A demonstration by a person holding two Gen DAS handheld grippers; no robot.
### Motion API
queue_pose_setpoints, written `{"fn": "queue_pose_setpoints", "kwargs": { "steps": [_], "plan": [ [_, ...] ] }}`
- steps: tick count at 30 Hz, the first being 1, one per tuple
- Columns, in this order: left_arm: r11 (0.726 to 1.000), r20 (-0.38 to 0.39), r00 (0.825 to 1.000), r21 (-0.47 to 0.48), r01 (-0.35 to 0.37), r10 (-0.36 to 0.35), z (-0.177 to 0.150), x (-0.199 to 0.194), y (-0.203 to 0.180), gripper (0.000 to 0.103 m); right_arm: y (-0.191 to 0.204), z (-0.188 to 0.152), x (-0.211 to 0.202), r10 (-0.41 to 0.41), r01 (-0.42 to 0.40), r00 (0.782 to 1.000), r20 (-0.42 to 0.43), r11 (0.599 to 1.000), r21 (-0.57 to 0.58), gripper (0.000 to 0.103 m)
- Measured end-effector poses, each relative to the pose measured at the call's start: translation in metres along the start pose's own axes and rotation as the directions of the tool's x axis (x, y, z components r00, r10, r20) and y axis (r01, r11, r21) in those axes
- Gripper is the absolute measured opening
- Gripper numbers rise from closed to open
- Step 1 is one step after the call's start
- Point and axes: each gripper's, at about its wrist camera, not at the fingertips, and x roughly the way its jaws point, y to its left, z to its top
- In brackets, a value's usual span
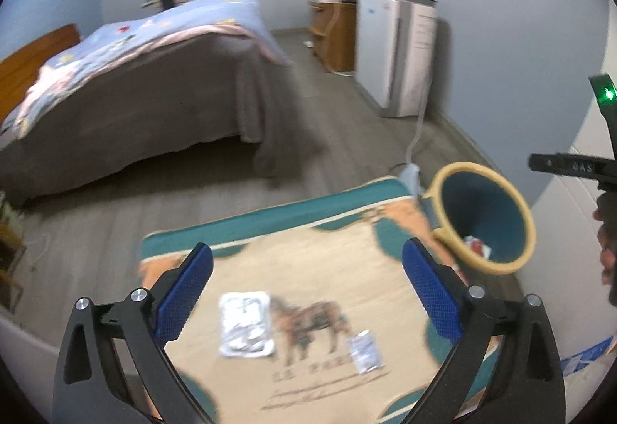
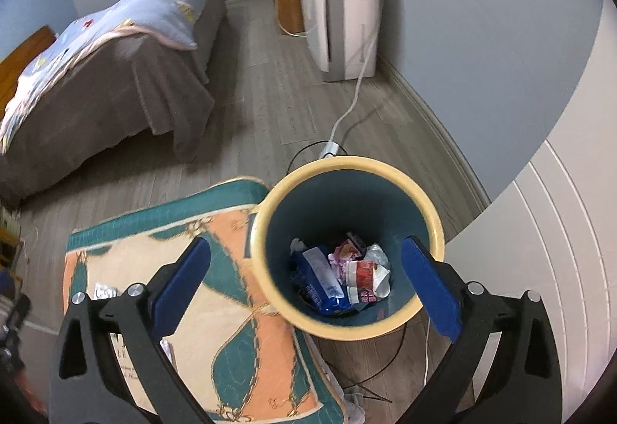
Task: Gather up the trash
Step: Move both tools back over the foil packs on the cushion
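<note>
Evidently both the left gripper [image 1: 306,287] and right gripper [image 2: 304,281] are spread and empty; the flat foil wrapper [image 1: 245,324] on the rug [image 1: 385,281] could slip a pinch, missing the wastebasket [image 2: 424,210].

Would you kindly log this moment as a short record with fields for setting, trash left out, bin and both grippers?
setting: bedroom, patterned rug on wood floor beside a bed
trash left out: foil pack and small packet lying on the rug
bin: yellow-rimmed bin at the rug's corner, upright, wrappers inside
left gripper: open, empty, above the foil pack
right gripper: open, empty, over the bin
</note>
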Motion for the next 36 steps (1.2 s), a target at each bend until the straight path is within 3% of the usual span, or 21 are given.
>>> {"fn": "queue_pose_setpoints", "kwargs": {
  "steps": [9, 21, 36],
  "plan": [
    [0.991, 0.008, 0.997, -0.112, -0.072, 0.074, -0.036, -0.027, 0.058, 0.098, 0.051, -0.033, -0.016, 0.068, -0.068, 0.998, 0.012, 0.998, -0.018, 0.097],
    [0.973, -0.036, 0.994, -0.2, -0.112, 0.107, -0.059, -0.025, 0.109, 0.098, 0.11, -0.076, -0.003, 0.017, -0.018, 1.0, -0.006, 0.992, -0.122, 0.097],
    [0.954, -0.119, 0.981, -0.242, -0.177, 0.152, -0.072, -0.005, 0.145, 0.098, 0.157, -0.126, 0.052, 0.062, -0.091, 0.984, -0.166, 0.98, -0.175, 0.097]
  ]
}}
